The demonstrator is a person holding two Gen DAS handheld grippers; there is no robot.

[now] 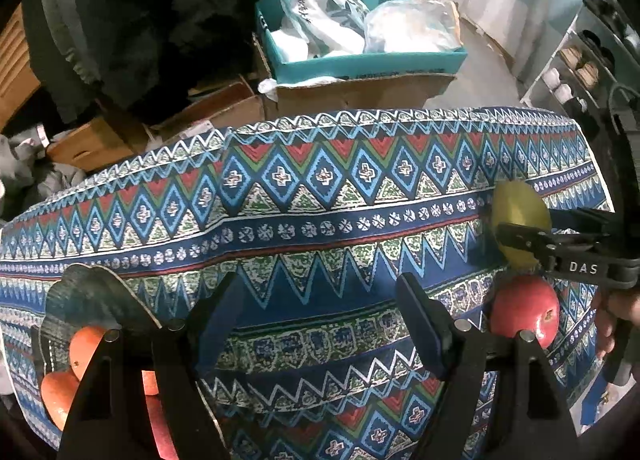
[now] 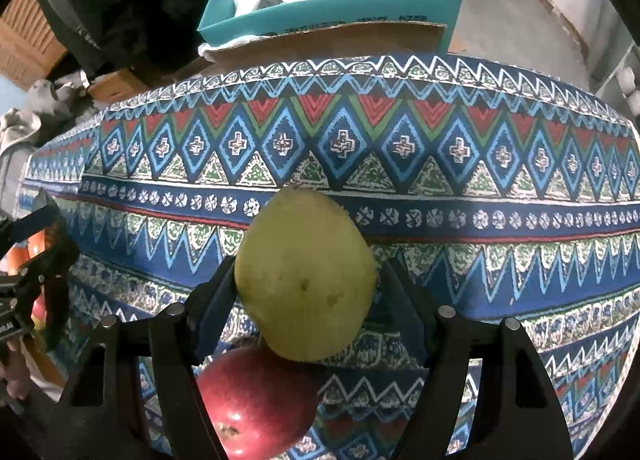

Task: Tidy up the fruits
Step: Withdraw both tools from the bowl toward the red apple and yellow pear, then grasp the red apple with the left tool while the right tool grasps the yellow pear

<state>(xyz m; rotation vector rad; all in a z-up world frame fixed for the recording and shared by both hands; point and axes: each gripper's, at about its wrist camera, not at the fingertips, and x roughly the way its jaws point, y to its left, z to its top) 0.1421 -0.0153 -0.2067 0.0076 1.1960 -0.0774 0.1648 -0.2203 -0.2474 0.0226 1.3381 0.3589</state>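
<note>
The right claw [image 2: 304, 296] has the yellow-green pear [image 2: 306, 276] between its two fingers; whether it is squeezing the pear or only sitting around it, I cannot tell. A red apple [image 2: 256, 400] lies on the patterned desk [image 2: 480, 220], just beside the pear. The left claw [image 1: 320, 320] is wide and holds nothing. Some orange fruits [image 1: 72, 372] already sit together in a dark bowl [image 1: 88, 296] at the left. I think the job is partly done: the pear and apple still need a place.

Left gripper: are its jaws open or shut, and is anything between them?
Open and empty. The left gripper shows only the patterned tablecloth between its spread jaws; no fruit sits there.
</note>
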